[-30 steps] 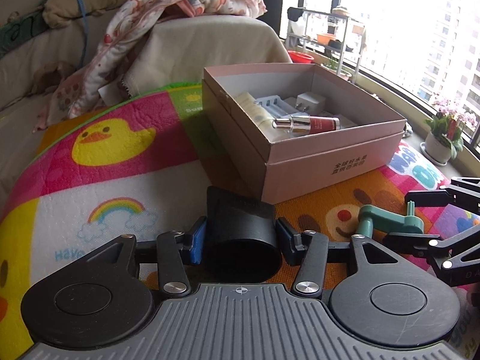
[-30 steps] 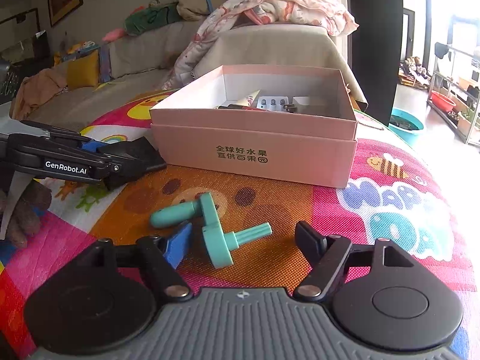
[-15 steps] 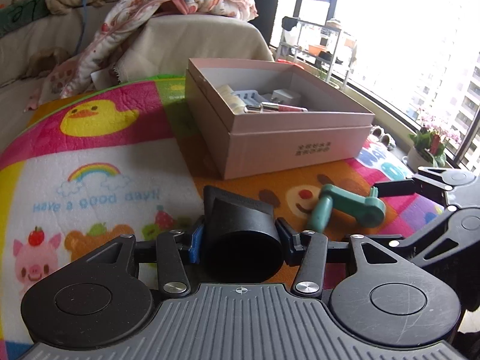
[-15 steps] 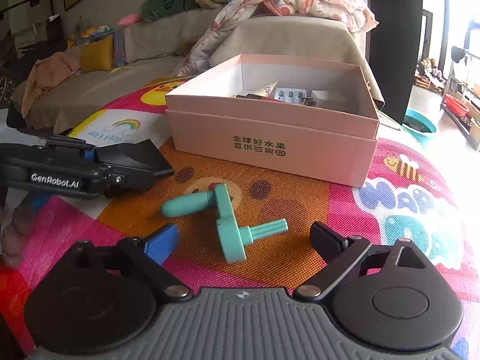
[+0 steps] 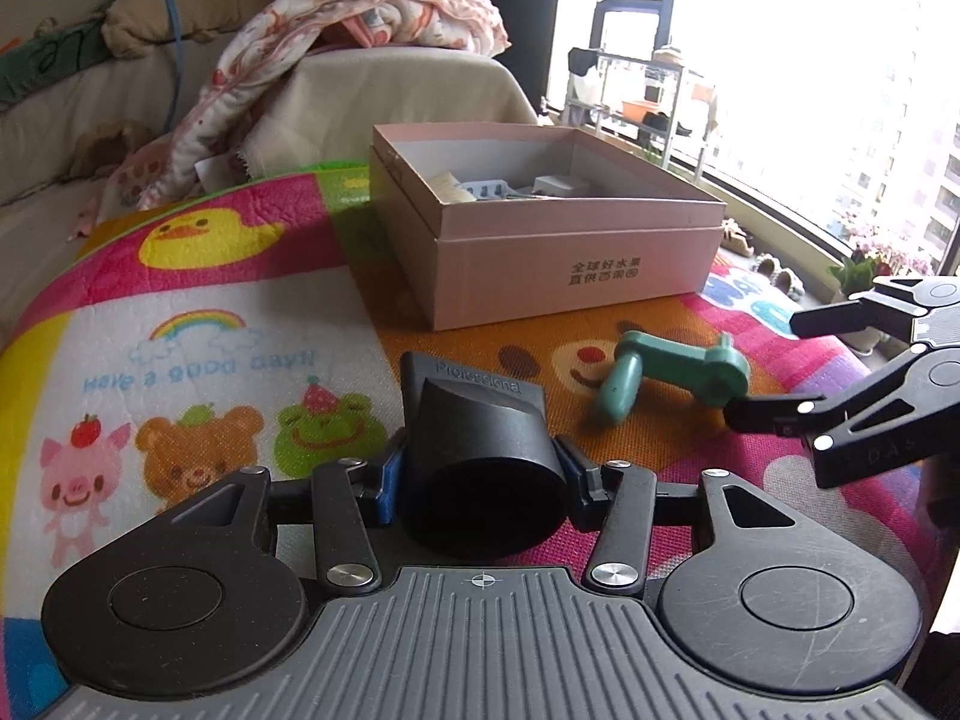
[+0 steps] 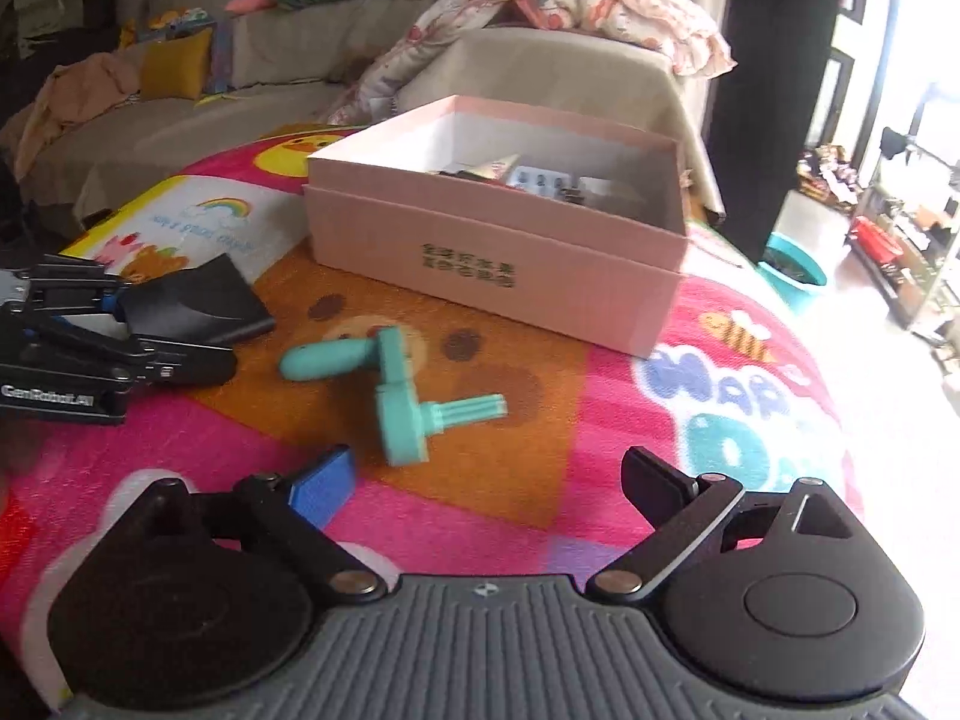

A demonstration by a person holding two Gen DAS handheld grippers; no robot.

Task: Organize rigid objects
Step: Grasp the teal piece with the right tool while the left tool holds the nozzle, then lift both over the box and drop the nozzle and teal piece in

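My left gripper (image 5: pixel 480 468) is shut on a black hair-dryer nozzle (image 5: pixel 480 438), round mouth toward the camera, just above the play mat. The right wrist view shows that nozzle (image 6: pixel 204 303) at the far left. A teal crank handle (image 6: pixel 396 396) lies loose on the orange patch of the mat, a little ahead of my right gripper (image 6: pixel 489 477). That gripper's jaws stand wide and are closing slightly, with nothing between them. The open pink box (image 5: pixel 570 264) stands beyond, holding several small items.
A colourful play mat (image 5: pixel 198 360) covers the surface. Behind the pink box (image 6: pixel 480 252) is a beige cushion block with a patterned blanket (image 5: pixel 372 18) over it. A sofa with clothes runs along the back left. Windows and a plant rack are on the right.
The right gripper's jaws have spread wide and it has drawn back from the teal crank. The left gripper with the nozzle has slid away from the box, which looks farther off.
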